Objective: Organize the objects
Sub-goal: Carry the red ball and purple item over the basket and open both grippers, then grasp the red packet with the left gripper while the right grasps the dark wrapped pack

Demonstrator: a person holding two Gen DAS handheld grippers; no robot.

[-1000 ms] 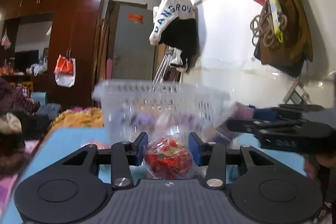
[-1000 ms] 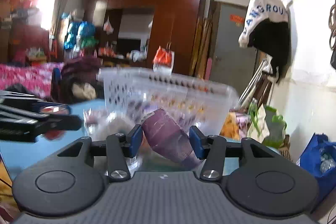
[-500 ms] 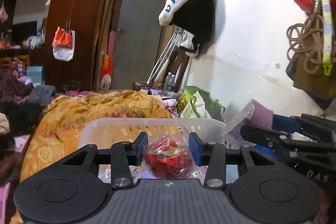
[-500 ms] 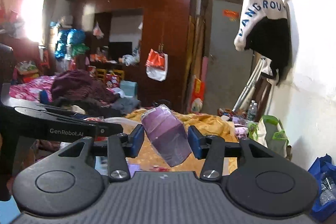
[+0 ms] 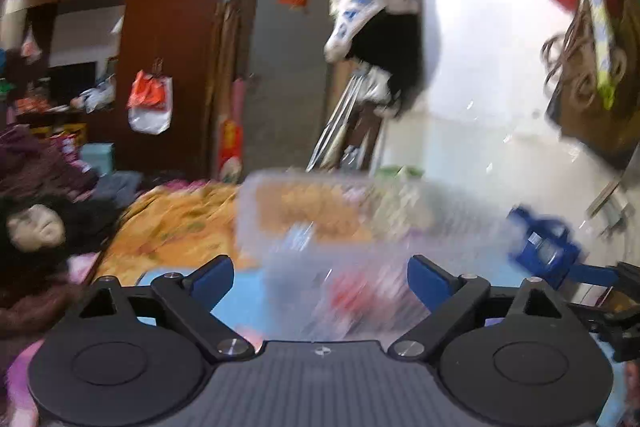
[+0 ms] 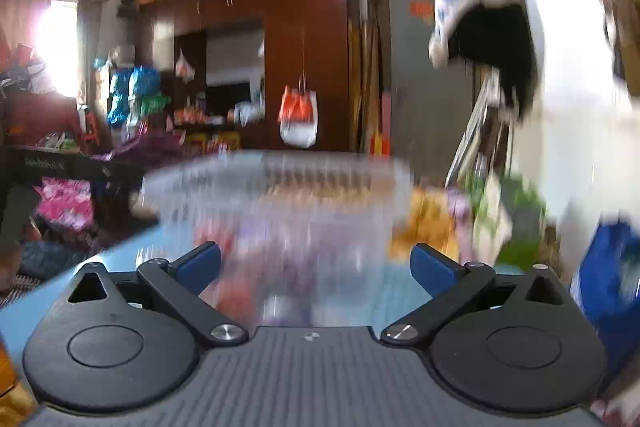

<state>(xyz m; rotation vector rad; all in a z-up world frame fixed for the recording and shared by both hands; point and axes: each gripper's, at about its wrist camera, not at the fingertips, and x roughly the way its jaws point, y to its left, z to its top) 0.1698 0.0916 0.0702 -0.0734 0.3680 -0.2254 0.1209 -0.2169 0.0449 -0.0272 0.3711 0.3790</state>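
Both grippers are wide apart now, and the frames are heavily smeared. From the left wrist, the left gripper [image 5: 320, 277] has just been opening: its blue pads [image 5: 212, 277] stand far to either side and press on nothing. Straight ahead sits the clear basket [image 5: 320, 203], standing on the blue desk [image 5: 244, 307], its slotted wall a blur. Low in the basket, seen through that wall between the spread jaws, is a red smudge, the red packet [image 5: 352, 291]; its outline is too blurred to tell more, and it touches neither pad. At the right edge of this view the right gripper [image 5: 560, 267] pokes in, just beside the basket's right end.

From the right wrist, the same story. The right gripper [image 6: 316, 267] has also just been opening, jaws spread as wide as they go, pads [image 6: 200, 265] bare. The basket [image 6: 280, 179] fills the middle, rim towards the camera, standing on the desk [image 6: 120, 259]. Through its wall there are purple and red smears, the purple pack [image 6: 280, 247] somewhere in the middle of the basket, the red to its left; neither can be made out sharply. Nothing sits in the grip on this side.

Beyond the desk's far edge lies an orange quilt [image 5: 180, 219], and a dark wardrobe [image 6: 304, 59] stands against the back wall.
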